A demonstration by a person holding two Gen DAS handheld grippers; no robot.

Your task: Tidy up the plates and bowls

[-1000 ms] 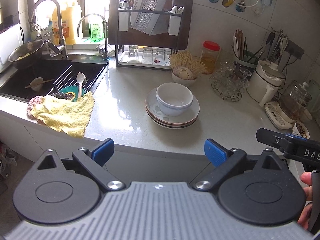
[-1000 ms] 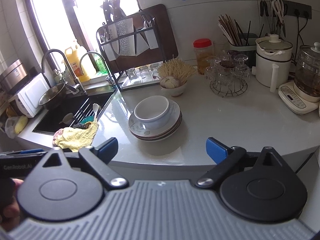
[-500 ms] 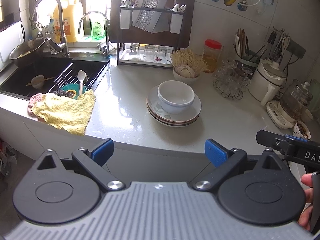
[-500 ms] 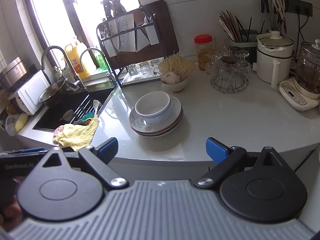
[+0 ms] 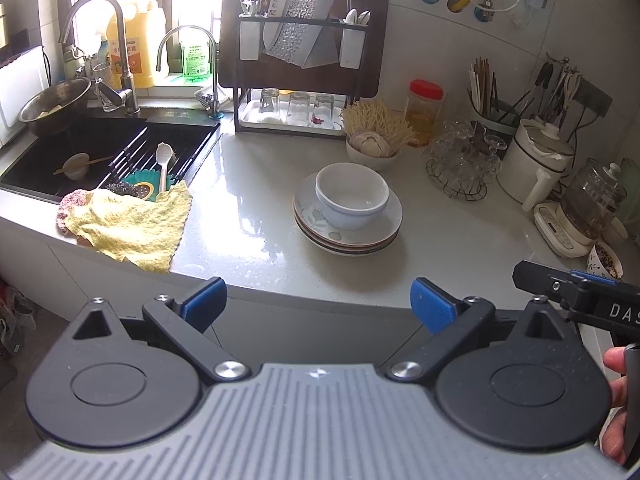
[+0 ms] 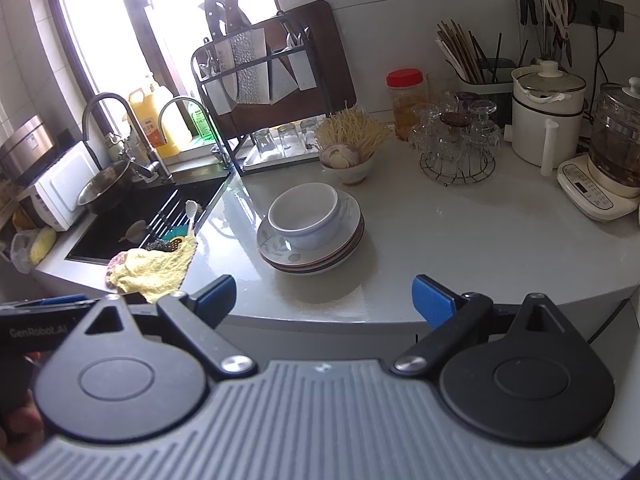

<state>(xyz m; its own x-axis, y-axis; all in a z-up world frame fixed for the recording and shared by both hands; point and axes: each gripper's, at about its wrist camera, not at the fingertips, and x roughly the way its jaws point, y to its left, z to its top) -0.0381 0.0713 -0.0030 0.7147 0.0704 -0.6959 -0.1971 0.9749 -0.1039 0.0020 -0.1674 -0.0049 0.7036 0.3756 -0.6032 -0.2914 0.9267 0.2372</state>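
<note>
A white bowl (image 5: 352, 196) (image 6: 306, 214) sits on a stack of several plates (image 5: 384, 232) (image 6: 344, 246) in the middle of the pale counter. My left gripper (image 5: 318, 300) is open and empty, held off the counter's front edge, short of the stack. My right gripper (image 6: 324, 294) is also open and empty, at the front edge with the stack ahead and slightly left. A small bowl (image 5: 76, 166) with chopsticks lies in the sink.
A yellow cloth (image 5: 128, 224) drapes over the sink's corner. A dish rack (image 5: 296, 80) with glasses stands at the back. A bowl of noodles (image 5: 374, 146), a glass rack (image 5: 460, 160), a white pot (image 5: 534, 164) and a kettle (image 5: 588, 208) crowd the right.
Both grippers have drawn slightly closer to the counter, and the bowl and plates sit a little larger in view. Nothing on the counter has moved.
</note>
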